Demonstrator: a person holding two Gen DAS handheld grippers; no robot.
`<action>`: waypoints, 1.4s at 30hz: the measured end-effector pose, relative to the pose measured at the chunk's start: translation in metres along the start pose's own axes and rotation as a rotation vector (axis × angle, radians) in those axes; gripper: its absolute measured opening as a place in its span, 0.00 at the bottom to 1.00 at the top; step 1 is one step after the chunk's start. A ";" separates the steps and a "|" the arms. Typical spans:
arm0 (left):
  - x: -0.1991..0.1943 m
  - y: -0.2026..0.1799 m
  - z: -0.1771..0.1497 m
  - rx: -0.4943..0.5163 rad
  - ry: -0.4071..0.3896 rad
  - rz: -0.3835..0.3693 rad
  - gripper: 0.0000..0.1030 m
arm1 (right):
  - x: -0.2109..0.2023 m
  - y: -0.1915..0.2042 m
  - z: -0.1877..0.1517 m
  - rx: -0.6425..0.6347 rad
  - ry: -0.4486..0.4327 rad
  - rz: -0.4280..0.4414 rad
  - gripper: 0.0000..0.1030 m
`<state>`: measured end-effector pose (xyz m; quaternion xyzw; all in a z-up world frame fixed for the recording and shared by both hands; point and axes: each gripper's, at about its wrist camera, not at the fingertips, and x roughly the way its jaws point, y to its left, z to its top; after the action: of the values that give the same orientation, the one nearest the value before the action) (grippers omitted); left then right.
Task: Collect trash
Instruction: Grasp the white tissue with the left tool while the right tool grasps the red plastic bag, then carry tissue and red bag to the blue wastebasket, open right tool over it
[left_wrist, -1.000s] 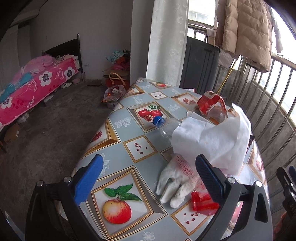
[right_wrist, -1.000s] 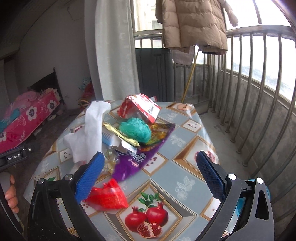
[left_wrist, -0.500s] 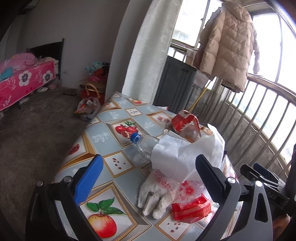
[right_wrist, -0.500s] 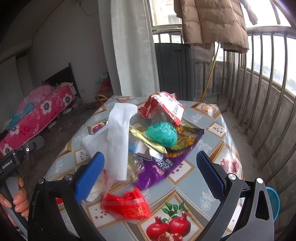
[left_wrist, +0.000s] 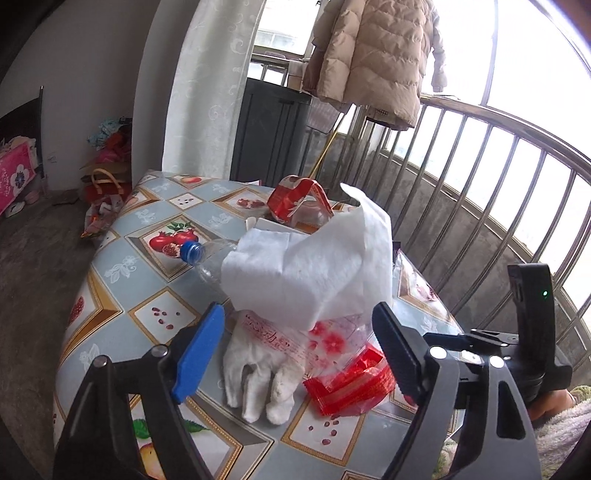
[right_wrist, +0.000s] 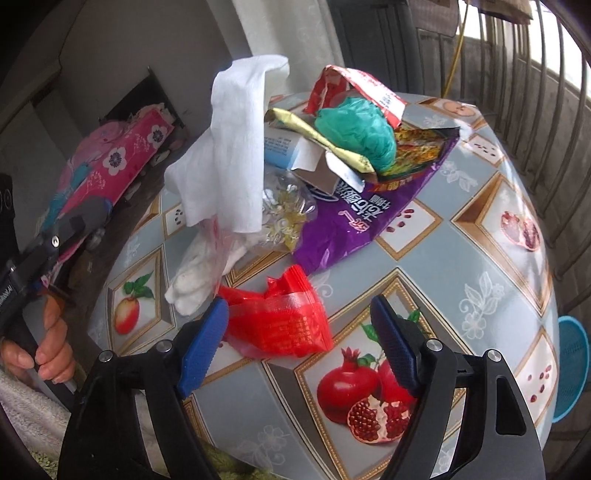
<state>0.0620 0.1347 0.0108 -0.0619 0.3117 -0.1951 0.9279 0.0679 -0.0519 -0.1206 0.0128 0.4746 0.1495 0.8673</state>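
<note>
Red crinkled wrapper (right_wrist: 280, 325) flat on table (right_wrist: 461, 236), long axis crosswise before right gripper (right_wrist: 297, 349), fingers apart, lately narrowing, nothing gripped.

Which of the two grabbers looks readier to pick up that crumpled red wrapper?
Probably the right hand-held gripper: the red wrapper lies just ahead of its open jaws, which have just been closing. The left hand-held gripper frames the white glove instead.

Fruit-print table (right_wrist: 461, 236) under trash pile (right_wrist: 332, 155) (glove (left_wrist: 258, 373), perhaps).

Clear bottle (left_wrist: 214, 258) mostly under tissue (left_wrist: 306, 269), perhaps.
</note>
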 end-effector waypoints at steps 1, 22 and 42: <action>0.003 -0.003 0.004 0.006 -0.004 -0.011 0.74 | 0.005 0.001 0.002 -0.007 0.017 0.011 0.67; 0.084 -0.002 0.025 0.034 0.160 -0.039 0.24 | 0.041 -0.023 -0.001 0.053 0.154 0.101 0.33; -0.028 -0.016 0.064 0.037 -0.003 -0.116 0.01 | -0.051 -0.063 -0.010 0.143 -0.017 0.115 0.16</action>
<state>0.0745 0.1309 0.0810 -0.0629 0.3023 -0.2543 0.9165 0.0496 -0.1274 -0.0950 0.1033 0.4750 0.1646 0.8583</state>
